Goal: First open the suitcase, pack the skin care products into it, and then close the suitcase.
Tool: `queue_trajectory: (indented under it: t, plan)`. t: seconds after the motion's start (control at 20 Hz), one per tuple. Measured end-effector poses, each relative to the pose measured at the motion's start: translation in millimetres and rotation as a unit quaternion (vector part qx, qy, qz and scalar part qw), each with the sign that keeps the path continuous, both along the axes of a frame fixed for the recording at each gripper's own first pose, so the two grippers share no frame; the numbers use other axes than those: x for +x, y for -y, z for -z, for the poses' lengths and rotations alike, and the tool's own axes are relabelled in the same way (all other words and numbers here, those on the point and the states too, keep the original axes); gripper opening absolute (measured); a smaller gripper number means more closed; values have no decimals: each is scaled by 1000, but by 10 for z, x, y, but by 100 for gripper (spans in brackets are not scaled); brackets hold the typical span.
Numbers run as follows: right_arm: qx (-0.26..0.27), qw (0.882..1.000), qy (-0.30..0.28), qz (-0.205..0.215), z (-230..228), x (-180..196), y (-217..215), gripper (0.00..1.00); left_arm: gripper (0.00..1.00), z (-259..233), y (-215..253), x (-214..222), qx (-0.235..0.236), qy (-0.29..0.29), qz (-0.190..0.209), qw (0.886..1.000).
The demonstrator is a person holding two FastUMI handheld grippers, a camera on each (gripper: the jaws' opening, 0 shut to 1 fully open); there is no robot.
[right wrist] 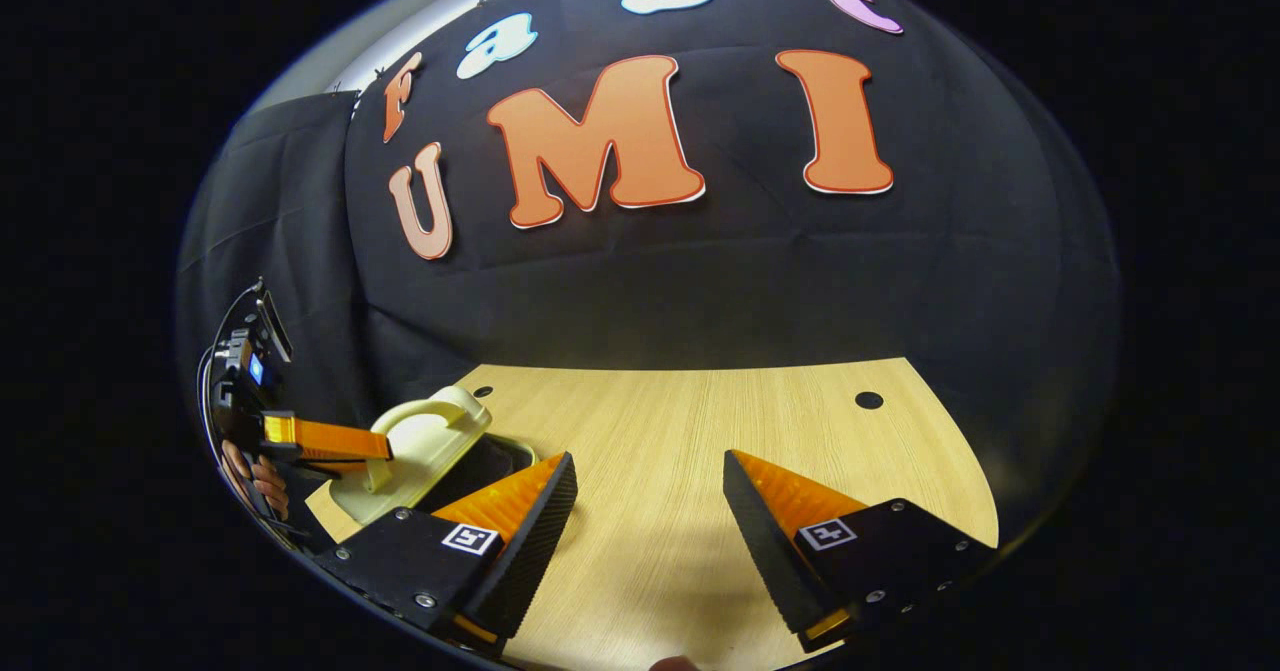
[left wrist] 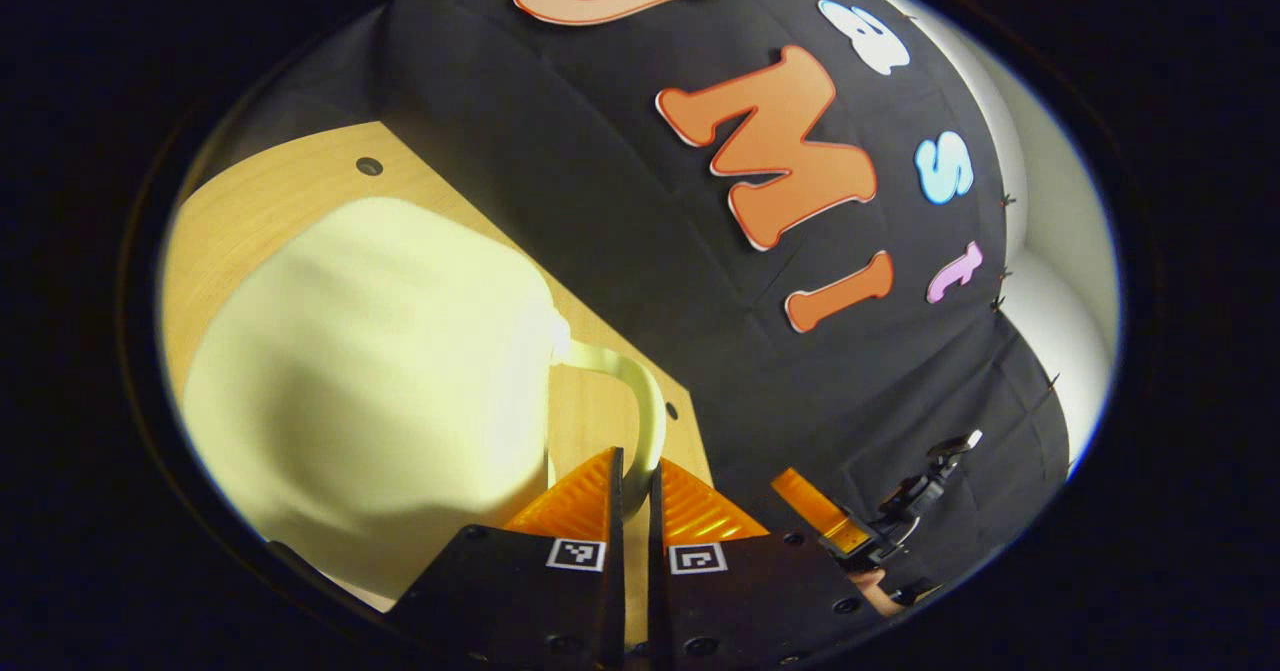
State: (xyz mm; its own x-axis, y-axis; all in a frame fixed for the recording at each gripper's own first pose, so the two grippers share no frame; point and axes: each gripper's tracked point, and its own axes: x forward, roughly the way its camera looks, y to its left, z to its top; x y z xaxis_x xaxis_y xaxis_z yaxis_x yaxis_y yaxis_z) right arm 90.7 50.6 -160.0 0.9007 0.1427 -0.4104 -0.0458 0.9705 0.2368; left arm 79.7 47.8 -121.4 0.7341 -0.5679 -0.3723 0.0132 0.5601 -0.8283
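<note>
Left gripper pinching suitcase handle, lifting lid to open; right gripper waiting wide open, empty, over table.

No readable text or labels.

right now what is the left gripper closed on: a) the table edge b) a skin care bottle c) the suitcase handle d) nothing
c: in the left gripper view the left gripper pinches the handle of the pale suitcase; the right gripper hangs open over the table.
</note>
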Motion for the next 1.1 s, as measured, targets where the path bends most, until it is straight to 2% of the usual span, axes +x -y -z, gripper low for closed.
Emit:
queue_trajectory:
  t: [0.2, 0.35, 0.45, 0.5, 0.6, 0.65, 0.7, 0.75, 0.8, 0.85, 0.9, 1.05, 1.1]
  plan:
    - [0, 1000, -5, -2, 39, -69, 107, 94, 9, 358, 291, -98, 75, -42, 32, 996]
    - [-7, 1000, -8, -1, 74, -120, 224, 94, 9, 579, 429, -136, 118, -61, 37, 990]
    - [-7, 1000, -9, 0, 80, -147, 286, 94, 12, 664, 503, -177, 141, -78, 45, 986]
    - [-8, 1000, -10, 1, 89, -156, 313, 94, 21, 691, 552, -218, 150, -82, 49, 984]
    - [-10, 1000, -8, 1, 83, -182, 374, 94, 23, 714, 605, -222, 174, -73, 58, 980]
    - [-10, 1000, -7, 1, 77, -187, 403, 94, 27, 668, 712, -210, 160, -63, 62, 983]
    - [-12, 1000, -7, 3, 73, -192, 427, 94, 40, 596, 914, -213, 128, -64, 74, 987]
    - [-12, 1000, -5, 6, 58, -194, 460, 94, 29, 508, 1018, -257, 104, -62, 78, 990]
    - [-11, 1000, -3, 8, 41, -204, 482, 94, 60, 497, 1054, -246, 98, -57, 76, 991]
    - [-11, 1000, 0, 10, 20, -212, 510, 94, 69, 463, 1064, -233, 107, -46, 73, 990]
    - [-11, 1000, 6, 13, -16, -213, 520, 94, 73, 403, 1077, -224, 119, -31, 72, 990]
    - [-26, 999, 28, 26, -150, -213, 607, 94, 73, 253, 1096, -227, 172, -3, 72, 982]
    - [-32, 998, 37, 30, -203, -202, 616, 94, 78, 189, 1108, -216, 189, 5, 71, 979]
